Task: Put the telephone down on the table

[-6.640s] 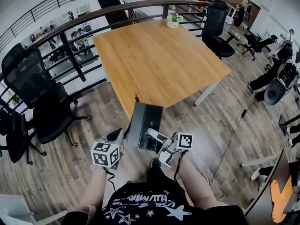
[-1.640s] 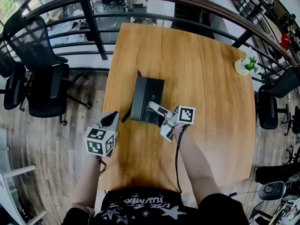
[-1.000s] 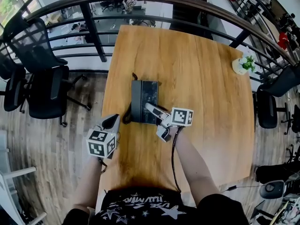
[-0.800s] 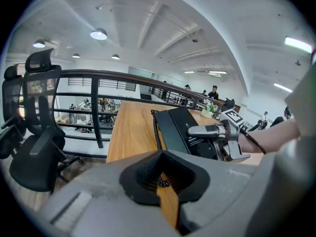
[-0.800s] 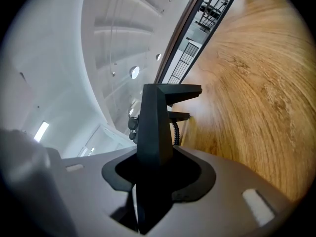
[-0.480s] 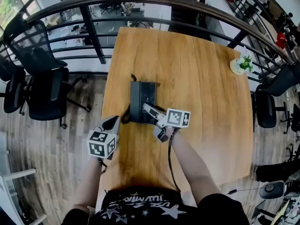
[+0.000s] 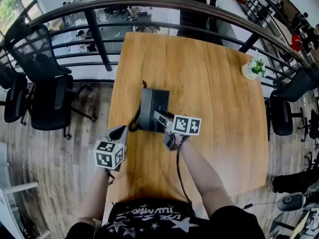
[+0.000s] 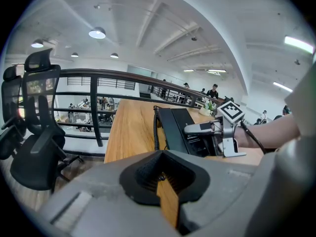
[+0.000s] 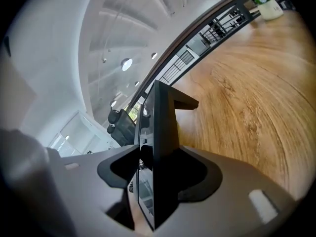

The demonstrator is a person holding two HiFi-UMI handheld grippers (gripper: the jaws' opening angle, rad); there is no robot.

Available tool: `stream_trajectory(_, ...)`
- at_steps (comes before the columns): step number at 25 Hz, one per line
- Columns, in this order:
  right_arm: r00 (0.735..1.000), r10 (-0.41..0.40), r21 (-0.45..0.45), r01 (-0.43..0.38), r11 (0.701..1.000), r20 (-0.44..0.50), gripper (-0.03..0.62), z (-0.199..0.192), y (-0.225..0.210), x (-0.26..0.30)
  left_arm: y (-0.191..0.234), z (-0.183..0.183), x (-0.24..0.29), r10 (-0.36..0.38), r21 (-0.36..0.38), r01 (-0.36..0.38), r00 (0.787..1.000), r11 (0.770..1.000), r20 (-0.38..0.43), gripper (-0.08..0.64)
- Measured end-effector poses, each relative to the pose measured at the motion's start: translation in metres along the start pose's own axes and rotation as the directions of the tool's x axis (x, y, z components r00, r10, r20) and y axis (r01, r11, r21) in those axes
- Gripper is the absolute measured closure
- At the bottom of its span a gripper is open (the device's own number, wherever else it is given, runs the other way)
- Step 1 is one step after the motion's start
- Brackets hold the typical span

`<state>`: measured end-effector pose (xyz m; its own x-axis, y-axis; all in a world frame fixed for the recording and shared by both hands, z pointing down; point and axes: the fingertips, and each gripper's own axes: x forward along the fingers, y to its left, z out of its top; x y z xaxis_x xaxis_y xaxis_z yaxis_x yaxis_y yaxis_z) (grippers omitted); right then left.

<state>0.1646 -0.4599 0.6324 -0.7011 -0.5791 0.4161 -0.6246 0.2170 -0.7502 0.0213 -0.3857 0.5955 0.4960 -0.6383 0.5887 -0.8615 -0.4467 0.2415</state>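
Note:
The black telephone (image 7: 154, 108) lies flat on the wooden table (image 7: 209, 83), near its left side, with its coiled cord (image 7: 134, 123) curling off the left edge. My right gripper (image 7: 158, 117) reaches over the phone's near edge. In the right gripper view the phone's slab (image 9: 163, 127) stands between the jaws. They are opening and no longer pinch it. My left gripper (image 7: 119, 131) hangs by the table's left edge, shut and empty. From the left gripper view I see the phone (image 8: 180, 130) and the right gripper (image 8: 192, 129) ahead.
A small potted plant (image 7: 253, 68) stands at the table's far right corner. A dark railing (image 7: 149, 4) runs behind the table. Black office chairs (image 7: 45, 98) stand on the floor to the left, another chair (image 7: 284, 113) to the right.
The telephone was carried to the table in the right gripper and now lies flat on it. The right gripper has tilted slightly and its jaws have widened. The left gripper kept its place.

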Motion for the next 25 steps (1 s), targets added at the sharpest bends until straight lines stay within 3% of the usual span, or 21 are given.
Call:
stream_trajectory(6,0.998,-0.064,-0.042,0.063,0.997,-0.020,0.307,0.000,-0.013,-0.006,-0.006,-0.004,-0.006,-0.004,0.002,0.004,1.000,1.000,-0.001,0.558)
stream_trajectory(12,0.993,-0.117,-0.118,0.114,0.986,-0.019,0.314,0.003,-0.010,-0.007,-0.007,-0.008,-0.017,-0.003,0.000,0.003,1.000,1.000,0.006,0.558)
stream_trajectory(18,0.979,-0.196,-0.103,0.200,0.974,0.048,0.354,0.008,-0.010,-0.028,-0.010,-0.010,-0.035,-0.008,-0.004,0.008,1.000,1.000,0.014,0.558)
stream_trajectory(25,0.945,-0.282,-0.167,0.308,0.937,0.164,0.369,-0.011,0.019,-0.072,-0.015,-0.024,-0.070,-0.049,0.020,0.048,0.998,0.999,0.030,0.558)
